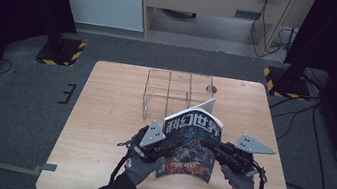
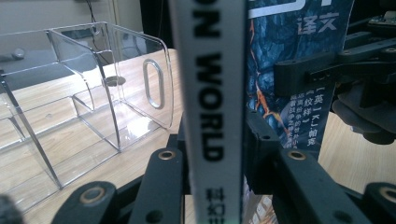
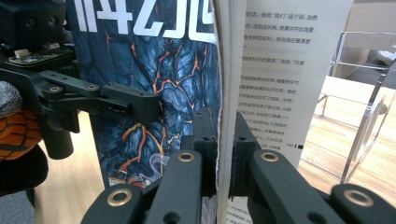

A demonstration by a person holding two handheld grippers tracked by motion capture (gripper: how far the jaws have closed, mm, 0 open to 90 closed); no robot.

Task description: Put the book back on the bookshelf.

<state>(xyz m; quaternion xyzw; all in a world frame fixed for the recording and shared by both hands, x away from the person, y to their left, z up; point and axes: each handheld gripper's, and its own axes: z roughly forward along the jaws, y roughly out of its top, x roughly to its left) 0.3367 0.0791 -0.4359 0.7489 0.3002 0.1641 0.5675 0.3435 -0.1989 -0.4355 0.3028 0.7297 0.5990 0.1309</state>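
Note:
A magazine [image 1: 191,138] with a dark blue and orange cover stands upright over the front of the wooden table [image 1: 100,135], partly fanned open at its far edge. My left gripper [image 1: 168,144] is shut on its white spine [image 2: 217,70], which carries the word WORLD, with a jaw pressed against each side. My right gripper [image 1: 212,146] is shut on the opposite edge, pinching the cover [image 3: 149,70] and a thin sheaf of pages, with a printed page [image 3: 285,70] loose to the right. Gloved hands hold both grippers.
A clear acrylic organizer [image 1: 169,94] with several compartments stands on the table just behind the magazine; one wall [image 2: 154,84] has an oval handle slot. A round grommet [image 1: 212,88] sits in the tabletop beside it. Dark carpet surrounds the table.

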